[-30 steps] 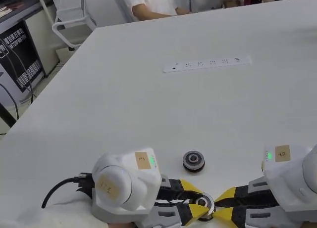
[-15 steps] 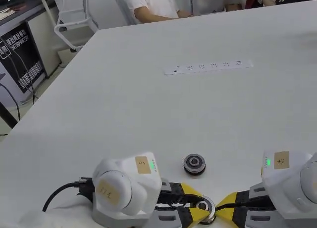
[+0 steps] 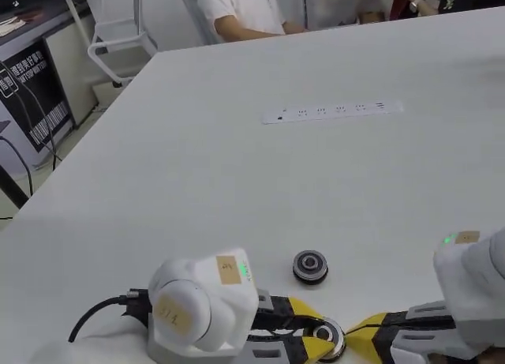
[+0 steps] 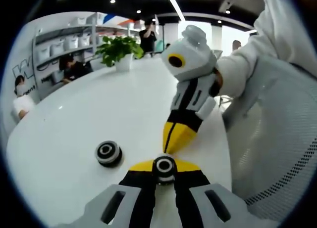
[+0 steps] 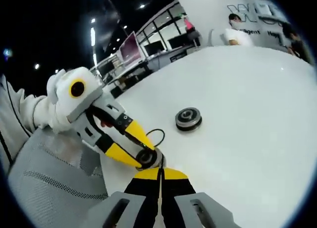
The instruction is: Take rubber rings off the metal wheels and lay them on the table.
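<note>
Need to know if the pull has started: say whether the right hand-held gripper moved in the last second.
Yes. Against the loose wheel, the right hand-held gripper has shifted right, away from the held wheel, with the ring strung between them.

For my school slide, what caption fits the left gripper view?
Left gripper clamps a wheel, right gripper beside it, second wheel nearby.

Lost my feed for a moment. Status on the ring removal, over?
Left gripper shut on a wheel. Right gripper shut on its rubber ring, which looks stretched partly off. Second wheel close by on the table.
</note>
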The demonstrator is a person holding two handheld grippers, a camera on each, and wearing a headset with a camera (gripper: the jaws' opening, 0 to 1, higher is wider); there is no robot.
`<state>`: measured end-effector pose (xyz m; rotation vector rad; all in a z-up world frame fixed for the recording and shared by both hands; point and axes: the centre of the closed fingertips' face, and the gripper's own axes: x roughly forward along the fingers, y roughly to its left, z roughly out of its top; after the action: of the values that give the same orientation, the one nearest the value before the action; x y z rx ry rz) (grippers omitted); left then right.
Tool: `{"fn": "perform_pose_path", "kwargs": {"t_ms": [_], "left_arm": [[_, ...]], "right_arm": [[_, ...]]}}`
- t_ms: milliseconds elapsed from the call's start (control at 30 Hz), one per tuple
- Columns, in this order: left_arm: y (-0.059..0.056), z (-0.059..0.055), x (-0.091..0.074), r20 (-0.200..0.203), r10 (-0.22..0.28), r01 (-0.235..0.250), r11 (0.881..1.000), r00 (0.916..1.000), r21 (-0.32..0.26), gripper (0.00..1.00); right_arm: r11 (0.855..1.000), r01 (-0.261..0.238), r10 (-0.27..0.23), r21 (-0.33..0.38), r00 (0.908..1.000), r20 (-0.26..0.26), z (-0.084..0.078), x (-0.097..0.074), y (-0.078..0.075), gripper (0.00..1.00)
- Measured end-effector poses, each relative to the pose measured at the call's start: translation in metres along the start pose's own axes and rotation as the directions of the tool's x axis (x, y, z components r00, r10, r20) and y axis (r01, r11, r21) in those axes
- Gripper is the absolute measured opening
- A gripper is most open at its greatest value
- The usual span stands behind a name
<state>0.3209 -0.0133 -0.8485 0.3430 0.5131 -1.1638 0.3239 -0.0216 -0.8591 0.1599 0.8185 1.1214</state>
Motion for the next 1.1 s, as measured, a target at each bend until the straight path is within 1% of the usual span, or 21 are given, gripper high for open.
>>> {"fn": "perform_pose_path", "kwargs": {"t_ms": [100, 133, 167, 233, 333, 433, 533, 667, 733, 833, 967, 1000, 1033, 1100], "left_arm": [[0.0, 0.0, 0.0, 0.008, -0.001, 0.001, 1.0, 1.0, -0.005, 0.14], [0.0, 0.0, 0.0, 0.009, -0.002, 0.002, 1.0, 1.0, -0.006, 0.14], [0.0, 0.0, 0.0, 0.011, 0.0, 0.0, 1.0, 0.9999, -0.008, 0.14], [0.0, 0.0, 0.0, 0.014, 0.006, -0.006, 1.0, 0.9999, -0.018, 0.14], [0.0, 0.0, 0.0, 0.013, 0.01, -0.009, 1.0, 0.9999, -0.016, 0.14], [0.0, 0.0, 0.0, 0.013, 0.01, -0.01, 1.0, 0.9999, -0.015, 0.14], [0.0, 0.0, 0.001, 0.012, 0.009, -0.009, 1.0, 0.9999, -0.014, 0.14], [0.0, 0.0, 0.001, 0.012, 0.007, -0.007, 1.0, 0.9999, -0.011, 0.14], [-0.001, 0.0, 0.001, 0.012, 0.006, -0.006, 1.0, 0.9999, -0.01, 0.14], [0.0, 0.0, 0.001, 0.012, 0.006, -0.006, 1.0, 0.9999, -0.01, 0.14], [0.0, 0.0, 0.001, 0.012, 0.005, -0.005, 1.0, 0.9999, -0.01, 0.14], [0.0, 0.0, 0.001, 0.013, 0.005, -0.005, 1.0, 0.9999, -0.011, 0.14], [0.0, 0.0, 0.001, 0.013, 0.006, -0.006, 1.0, 0.9999, -0.011, 0.14], [0.0, 0.0, 0.001, 0.013, 0.006, -0.006, 1.0, 0.9999, -0.009, 0.14]], "right_arm": [[0.995, -0.033, 0.029, 0.091, 0.9988, 0.039, 0.003, -0.002, 0.001, 0.0], [0.994, -0.037, 0.033, 0.101, 0.9985, 0.043, 0.003, -0.002, 0.001, 0.0], [0.991, -0.047, 0.041, 0.127, 0.9978, 0.053, 0.004, -0.002, 0.0, 0.0], [0.988, -0.057, 0.049, 0.142, 0.9969, 0.062, 0.003, -0.002, 0.0, 0.0], [0.981, -0.075, 0.061, 0.181, 0.9948, 0.082, 0.004, -0.003, 0.002, 0.0], [0.968, -0.096, 0.074, 0.231, 0.992, 0.102, 0.005, -0.003, 0.004, 0.0], [0.96, -0.112, 0.082, 0.258, 0.9888, 0.125, 0.007, -0.003, 0.006, 0.0], [0.956, -0.121, 0.089, 0.268, 0.9881, 0.125, 0.006, -0.005, 0.009, 0.0], [0.951, -0.132, 0.098, 0.279, 0.9863, 0.133, 0.007, -0.005, 0.011, 0.0], [0.939, -0.148, 0.106, 0.311, 0.9832, 0.148, 0.007, -0.006, 0.01, 0.0], [0.931, -0.162, 0.115, 0.326, 0.9803, 0.161, 0.005, -0.007, 0.006, 0.0], [0.926, -0.17, 0.118, 0.338, 0.9787, 0.168, 0.005, -0.007, 0.005, 0.0], [0.915, -0.182, 0.123, 0.36, 0.9759, 0.18, 0.006, -0.008, 0.005, 0.0], [0.906, -0.192, 0.128, 0.377, 0.9737, 0.189, 0.005, -0.008, 0.004, 0.0]]}}
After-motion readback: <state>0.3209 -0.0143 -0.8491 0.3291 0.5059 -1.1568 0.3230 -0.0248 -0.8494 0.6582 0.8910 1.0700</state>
